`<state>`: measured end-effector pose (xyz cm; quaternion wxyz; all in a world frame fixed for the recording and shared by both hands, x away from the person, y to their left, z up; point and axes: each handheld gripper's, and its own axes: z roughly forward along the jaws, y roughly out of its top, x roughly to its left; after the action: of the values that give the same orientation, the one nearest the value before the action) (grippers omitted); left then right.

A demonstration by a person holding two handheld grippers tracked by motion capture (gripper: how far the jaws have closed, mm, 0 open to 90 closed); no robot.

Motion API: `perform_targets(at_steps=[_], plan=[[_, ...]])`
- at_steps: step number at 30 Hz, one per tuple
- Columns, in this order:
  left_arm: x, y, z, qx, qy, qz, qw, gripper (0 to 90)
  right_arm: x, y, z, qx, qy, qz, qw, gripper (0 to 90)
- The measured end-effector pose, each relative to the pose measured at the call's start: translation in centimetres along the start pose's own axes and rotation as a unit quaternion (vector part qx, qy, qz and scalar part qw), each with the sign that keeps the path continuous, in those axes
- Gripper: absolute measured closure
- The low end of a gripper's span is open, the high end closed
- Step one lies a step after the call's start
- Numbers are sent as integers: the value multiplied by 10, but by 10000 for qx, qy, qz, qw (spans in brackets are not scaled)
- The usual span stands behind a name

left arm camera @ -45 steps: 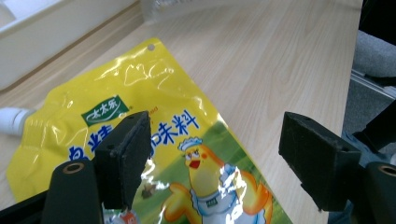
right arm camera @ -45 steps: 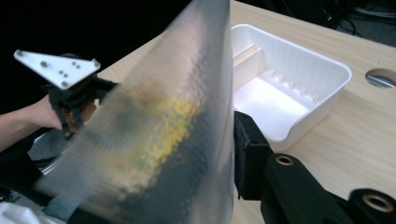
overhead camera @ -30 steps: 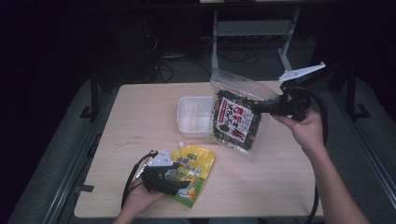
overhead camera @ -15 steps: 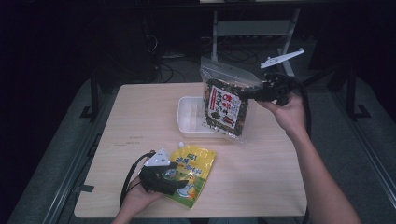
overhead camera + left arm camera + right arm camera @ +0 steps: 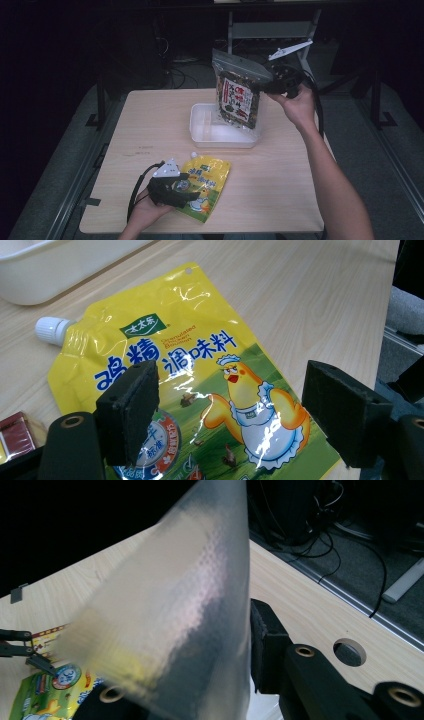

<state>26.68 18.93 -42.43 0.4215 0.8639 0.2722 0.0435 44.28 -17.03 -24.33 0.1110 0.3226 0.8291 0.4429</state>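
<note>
High view. The right gripper (image 5: pixel 272 85) was raised above the far side of the table (image 5: pixel 280 195), clenched on the top edge of a clear bag of dark dried food (image 5: pixel 239 97). The bag hung upright, its lower end over or just inside the white tray (image 5: pixel 200 132); I could not tell whether it touched the tray floor. A grip on the top seam lets the weight pull the bag straight, which probably suits lowering it in. Near the front edge, the left gripper (image 5: pixel 182 195) sat low over a yellow spouted pouch (image 5: pixel 210 182) lying flat, well apart from the tray.

Left gripper view. The jaws stood wide apart, released, one on each side of the yellow spouted pouch (image 5: pixel 200 385), holding nothing. Its white cap (image 5: pixel 50 330) pointed toward the white tray (image 5: pixel 50 270). The straddling stance reads as readiness to pinch the pouch's body.

Right gripper view. The blurred bag of dark dried food (image 5: pixel 190 620) ran up between the jaws, one black pad pressed against its side. The table (image 5: pixel 310 605) lay below, with the yellow spouted pouch (image 5: pixel 45 700) far off at lower left.
</note>
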Motion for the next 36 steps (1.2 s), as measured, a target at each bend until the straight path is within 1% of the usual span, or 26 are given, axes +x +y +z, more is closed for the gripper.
perform_targets(at_steps=[1,2,4,8,10,11,12,15,18,20,24,31,32,33,34,36], plan=[[0,0,0,0,0,0,10000,224,0,0,0,0,0,0,10000,777],[1,0,-2,-39,13,-30,10000,224,-2,2,7,40,-81,-70,9999,777],[2,-1,-2,-34,17,-38,10000,224,-3,3,12,44,-148,-127,9998,777],[3,-2,-2,-18,14,-55,10000,224,-8,1,24,34,-67,-110,9999,777],[3,-2,-2,-24,17,-61,10000,224,-10,-1,29,31,-126,-154,9998,777],[3,-2,-2,-24,17,-61,10000,224,-10,-1,29,31,-126,-154,9998,777],[4,-2,-3,-31,17,-65,10000,224,-13,-3,34,11,-154,-151,9998,777],[5,-3,-3,-9,31,-72,10000,224,-19,-9,40,13,-89,-99,9999,777],[7,-4,-3,-14,31,-99,9999,224,-22,-14,45,61,-105,-102,9999,777],[7,-4,-3,0,25,-100,9999,224,-25,-17,48,30,-31,-110,9999,776],[7,-4,-3,-2,21,-107,9999,224,-27,-20,52,86,28,-161,9998,776],[7,-4,-3,1,14,-116,9999,224,-28,-26,60,163,25,-176,9997,774],[7,-4,-3,0,13,-115,9999,224,-29,-28,61,98,31,-135,9999,774],[7,-4,-3,0,13,-115,9999,224,-29,-28,61,98,31,-135,9999,774],[8,-4,-3,0,18,-115,9999,224,-32,-30,60,39,69,-37,10000,771],[8,-5,-3,-9,20,-123,9999,224,-34,-33,60,6,77,41,10000,766]])
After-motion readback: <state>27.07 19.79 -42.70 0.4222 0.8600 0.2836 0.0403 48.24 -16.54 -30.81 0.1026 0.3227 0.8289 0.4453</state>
